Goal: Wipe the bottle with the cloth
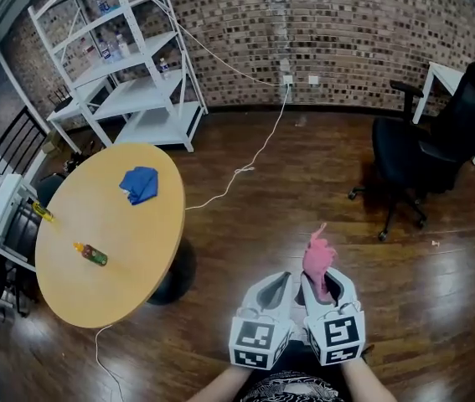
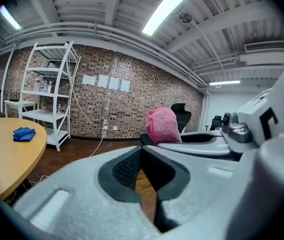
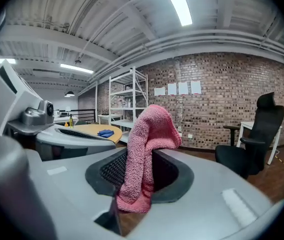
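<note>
A small bottle [image 1: 91, 254] with an orange cap end lies on its side on the round wooden table [image 1: 136, 258], far to the left of both grippers. A pink cloth [image 1: 318, 262] sticks up out of my right gripper [image 1: 322, 280], whose jaws are shut on it; in the right gripper view the pink cloth [image 3: 147, 154] drapes over the pads of the right gripper [image 3: 140, 156]. My left gripper [image 1: 280, 281] is right beside it, shut with nothing in it. In the left gripper view the left gripper [image 2: 144, 159] has closed, bare jaws and the pink cloth [image 2: 162, 125] shows behind.
A blue cloth [image 1: 139, 184] lies at the table's far side and a yellow bottle [image 1: 43, 213] near its left edge. White shelving [image 1: 128, 65] stands behind the table, a black office chair [image 1: 425, 153] at the right. A white cable [image 1: 245, 167] runs across the wooden floor.
</note>
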{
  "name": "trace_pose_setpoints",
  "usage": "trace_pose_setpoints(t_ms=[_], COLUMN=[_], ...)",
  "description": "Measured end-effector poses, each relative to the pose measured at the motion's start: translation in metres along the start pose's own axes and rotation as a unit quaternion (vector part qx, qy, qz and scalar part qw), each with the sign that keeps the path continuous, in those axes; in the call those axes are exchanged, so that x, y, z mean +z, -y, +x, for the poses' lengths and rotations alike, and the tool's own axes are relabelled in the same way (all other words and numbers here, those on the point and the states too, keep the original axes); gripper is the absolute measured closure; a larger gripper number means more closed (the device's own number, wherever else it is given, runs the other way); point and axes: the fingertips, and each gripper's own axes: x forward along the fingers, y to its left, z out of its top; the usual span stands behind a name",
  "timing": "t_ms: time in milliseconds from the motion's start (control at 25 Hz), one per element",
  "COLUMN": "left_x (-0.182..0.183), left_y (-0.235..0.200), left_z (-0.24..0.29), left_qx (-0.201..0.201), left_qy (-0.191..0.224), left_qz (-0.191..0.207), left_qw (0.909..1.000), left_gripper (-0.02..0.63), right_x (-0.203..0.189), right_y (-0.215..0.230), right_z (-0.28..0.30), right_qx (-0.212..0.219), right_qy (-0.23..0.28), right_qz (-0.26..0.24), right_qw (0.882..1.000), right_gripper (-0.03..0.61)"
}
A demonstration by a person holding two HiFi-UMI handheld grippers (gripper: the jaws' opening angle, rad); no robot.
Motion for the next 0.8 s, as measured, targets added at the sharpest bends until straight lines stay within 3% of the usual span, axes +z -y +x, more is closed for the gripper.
trace_pose_setpoints(t_ms=[240, 480, 600, 800], left_x=[0.017, 0.015, 0.020, 0.005], left_y=[-0.046, -0.099, -0.121, -0.152], left_z=[0.028, 0.026, 0.010, -0.026], left_qx=[0.061, 0.146, 0.187, 0.268], left_qy=[0.004, 0.011, 0.019, 0.036], left_qz=[-0.012, -0.039, -0.049, -0.078], left_qw=[0.9980, 0.9885, 0.9810, 0.9595], left_gripper=[0.611, 0.611, 0.611, 0.611], right_x=[0.019, 0.029, 0.042, 0.039], right_y=[0.005, -0.030, -0.055, -0.105], right_z=[0.057, 0.106, 0.119, 0.131], right_qx=[0.058, 0.150, 0.191, 0.273], right_qy=[-0.004, 0.001, 0.000, 0.002], right_qz=[-0.019, -0.049, -0.059, -0.089], right_qw=[0.998, 0.988, 0.980, 0.958], right_gripper=[0.466, 0.466, 0.466, 0.466])
